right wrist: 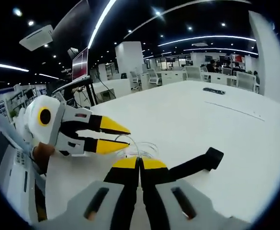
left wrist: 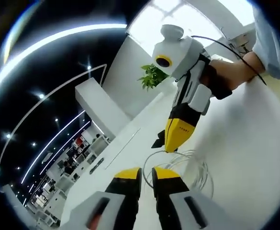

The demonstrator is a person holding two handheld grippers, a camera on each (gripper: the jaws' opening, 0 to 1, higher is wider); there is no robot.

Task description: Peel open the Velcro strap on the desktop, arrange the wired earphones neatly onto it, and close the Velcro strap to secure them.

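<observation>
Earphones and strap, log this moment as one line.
earphones: coiled on table | strap: flat beside them | left gripper: open, at coil | right gripper: shut

Right gripper (right wrist: 140, 163) closed, seemingly pinching earphones (right wrist: 139, 146) beside Velcro strap (right wrist: 197, 165).

The bench (right wrist: 216, 124) was broad, white and bare-looking, stretching off toward twelve o'clock. Beyond it stood white office chairs (right wrist: 192, 73) and desks in an open-plan room. Long strip lights (right wrist: 202, 38) curved across a dark ceiling. A monitor (right wrist: 80, 64) stood at ten o'clock. A green potted plant (left wrist: 151, 76) sat by a white wall, under a bright window (left wrist: 178, 14).
</observation>
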